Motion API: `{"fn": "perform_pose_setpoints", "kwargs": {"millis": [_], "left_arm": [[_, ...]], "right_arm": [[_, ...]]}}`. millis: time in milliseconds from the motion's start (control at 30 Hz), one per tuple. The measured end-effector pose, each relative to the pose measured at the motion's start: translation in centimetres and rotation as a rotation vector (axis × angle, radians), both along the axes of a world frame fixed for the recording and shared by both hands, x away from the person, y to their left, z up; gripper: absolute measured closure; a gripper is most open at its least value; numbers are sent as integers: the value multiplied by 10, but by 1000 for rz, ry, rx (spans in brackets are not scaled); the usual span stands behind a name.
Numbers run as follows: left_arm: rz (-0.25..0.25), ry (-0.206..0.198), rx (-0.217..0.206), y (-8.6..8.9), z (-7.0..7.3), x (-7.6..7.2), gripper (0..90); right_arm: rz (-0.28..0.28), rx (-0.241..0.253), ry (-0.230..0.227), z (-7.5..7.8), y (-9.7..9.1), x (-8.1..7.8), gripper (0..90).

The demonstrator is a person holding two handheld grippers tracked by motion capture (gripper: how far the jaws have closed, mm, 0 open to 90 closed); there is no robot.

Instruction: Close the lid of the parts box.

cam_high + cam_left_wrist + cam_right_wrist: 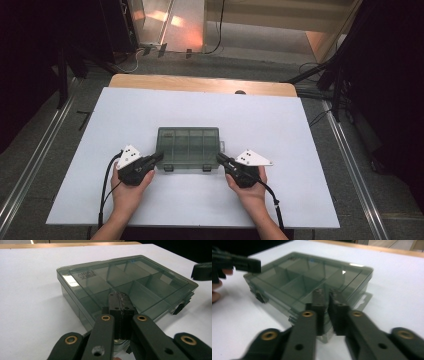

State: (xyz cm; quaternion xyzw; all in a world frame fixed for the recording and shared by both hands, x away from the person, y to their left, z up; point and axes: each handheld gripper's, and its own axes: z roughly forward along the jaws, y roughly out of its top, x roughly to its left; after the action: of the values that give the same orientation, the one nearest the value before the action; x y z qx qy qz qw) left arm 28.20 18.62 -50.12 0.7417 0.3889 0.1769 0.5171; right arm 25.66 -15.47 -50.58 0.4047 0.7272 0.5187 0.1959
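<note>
A smoky grey see-through compartment box lies shut on the white tabletop, its two dark latches facing the person. In the left gripper view its lid spreads out beyond the jaws. My left gripper is shut with nothing in it, its tips over the box's near left corner. My right gripper is by the near right corner, its jaws a narrow gap apart with nothing between them. Whether either gripper touches the lid I cannot tell.
A wooden table edge shows beyond the white top. Dark stands and cables line the floor at both sides. The left latch and right latch sit between the two grippers. White surface stretches all around the box.
</note>
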Motion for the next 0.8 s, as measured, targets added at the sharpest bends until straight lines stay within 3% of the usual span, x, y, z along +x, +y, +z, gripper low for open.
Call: {"fn": "perform_pose_setpoints", "kwargs": {"millis": [133,300,400,600,800], "left_arm": [[3,-1,2,-1,0,0,900],[4,-2,10,-1,1,0,900],[1,5,11,-1,1,0,900],[1,10,9,0,2,0,900],[2,14,4,0,2,1,900]], "right_arm": [[-10,16,-24,8,-13,-3,640],[-53,-16,-73,14,-26,-12,344],[-68,-22,-67,15,-37,-16,188],[-100,11,-58,16,-61,-23,6],[-97,5,-77,20,-79,-34,0]]}}
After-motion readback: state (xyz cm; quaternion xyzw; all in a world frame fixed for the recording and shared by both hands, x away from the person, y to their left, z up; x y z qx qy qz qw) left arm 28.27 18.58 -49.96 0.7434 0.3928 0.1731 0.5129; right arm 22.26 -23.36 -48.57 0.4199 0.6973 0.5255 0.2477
